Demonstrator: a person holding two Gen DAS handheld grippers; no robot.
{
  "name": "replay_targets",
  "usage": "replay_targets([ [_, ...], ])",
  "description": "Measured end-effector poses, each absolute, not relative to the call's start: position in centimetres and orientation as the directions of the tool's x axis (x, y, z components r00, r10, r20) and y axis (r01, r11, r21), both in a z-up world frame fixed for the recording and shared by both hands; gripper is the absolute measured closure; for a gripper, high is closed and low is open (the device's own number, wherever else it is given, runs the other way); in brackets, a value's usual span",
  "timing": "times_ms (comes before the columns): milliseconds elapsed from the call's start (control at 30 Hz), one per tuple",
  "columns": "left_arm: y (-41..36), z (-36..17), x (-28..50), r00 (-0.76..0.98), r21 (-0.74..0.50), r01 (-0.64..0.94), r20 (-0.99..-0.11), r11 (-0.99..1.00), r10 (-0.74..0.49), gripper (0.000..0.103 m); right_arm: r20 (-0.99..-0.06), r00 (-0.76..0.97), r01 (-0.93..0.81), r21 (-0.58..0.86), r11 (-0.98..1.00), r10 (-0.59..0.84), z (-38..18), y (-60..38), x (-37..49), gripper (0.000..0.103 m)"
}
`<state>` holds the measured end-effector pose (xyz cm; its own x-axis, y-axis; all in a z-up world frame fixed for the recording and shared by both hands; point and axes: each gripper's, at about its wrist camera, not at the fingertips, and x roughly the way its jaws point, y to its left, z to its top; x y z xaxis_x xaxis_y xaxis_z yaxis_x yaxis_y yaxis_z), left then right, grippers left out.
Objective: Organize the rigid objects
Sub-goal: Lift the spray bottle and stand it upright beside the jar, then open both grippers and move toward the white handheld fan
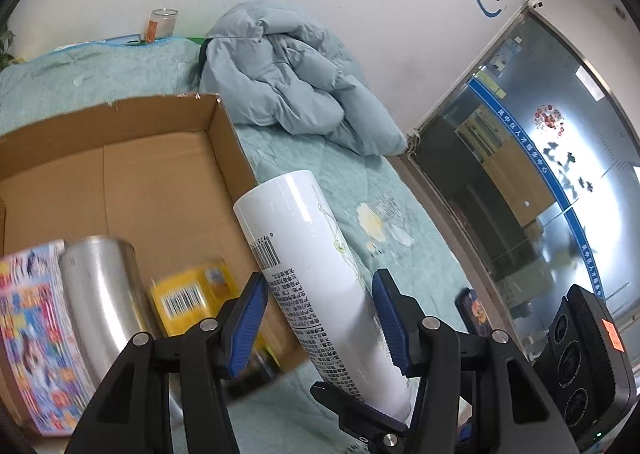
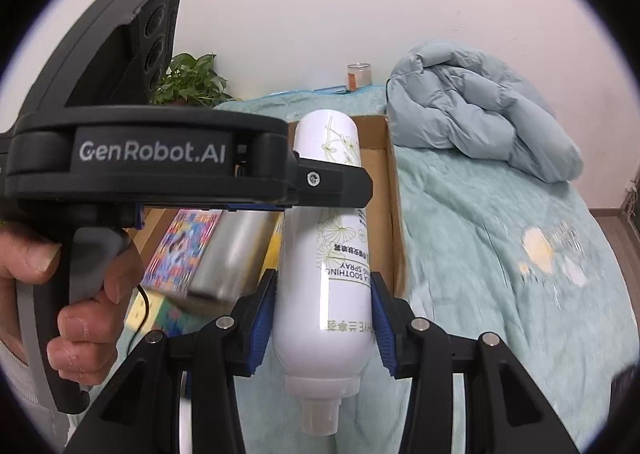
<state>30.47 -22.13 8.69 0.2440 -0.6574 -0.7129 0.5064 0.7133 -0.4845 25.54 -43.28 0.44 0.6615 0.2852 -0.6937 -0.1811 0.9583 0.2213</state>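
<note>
Gripping the tall white plastic spray bottle point(image 2: 324, 282) in both grippers, right gripper point(image 2: 323, 318) clamped near its cap, left gripper point(image 1: 320, 318) round its middle; I hold it tilted just beside the open brown cardboard box point(image 1: 132, 157), probably to set it inside.

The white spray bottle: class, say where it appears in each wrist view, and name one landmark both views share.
Left wrist view: white spray bottle at lower centre, slanting, right of the cardboard box.
Right wrist view: bottle at centre, nozzle toward the camera.
Shared landmark: the crumpled blue jacket on the bed.
</note>
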Motion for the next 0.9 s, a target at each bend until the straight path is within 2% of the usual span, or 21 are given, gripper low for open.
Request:
replay_targets([
  [300, -24.3, 3.5, 38.6, 0.189, -0.466, 0.481, -0.772, 0.742, -0.607, 0.052, -0.752, 0.592, -0.168, 0.235, 0.957, 0.289, -3.1, -43.1, 32.8, 0.060],
  [500, -26.2, -1.3, 39.4, 0.124, -0.475, 0.458, -0.803, 0.751, -0.583, 0.053, -0.785, 0.558, -0.150, 0.225, 0.963, 0.270, -6.8, -43.3, 33.5, 0.059],
  [700, -27.2, -3.4, 39.8, 0.107, -0.429, 0.460, -0.842, 0.777, -0.528, 0.059, -0.776, 0.584, -0.142, 0.190, 0.971, 0.237, -6.2, -43.8, 31.6, 0.059],
  [767, -27.4, -3.5, 39.9, 0.101, -0.433, 0.455, -0.843, 0.778, -0.528, 0.059, -0.776, 0.589, -0.150, 0.172, 0.974, 0.228, -6.1, -43.6, 30.8, 0.062],
  [867, -27.3, -3.3, 39.7, 0.106, -0.423, 0.456, -0.848, 0.783, -0.519, 0.058, -0.798, 0.569, -0.156, 0.130, 0.979, 0.197, -6.5, -42.9, 29.8, 0.080],
  [900, -27.2, -3.2, 39.7, 0.112, -0.416, 0.451, -0.851, 0.790, -0.513, 0.059, -0.803, 0.561, -0.154, 0.139, 0.978, 0.202, -6.7, -43.0, 29.8, 0.080],
])
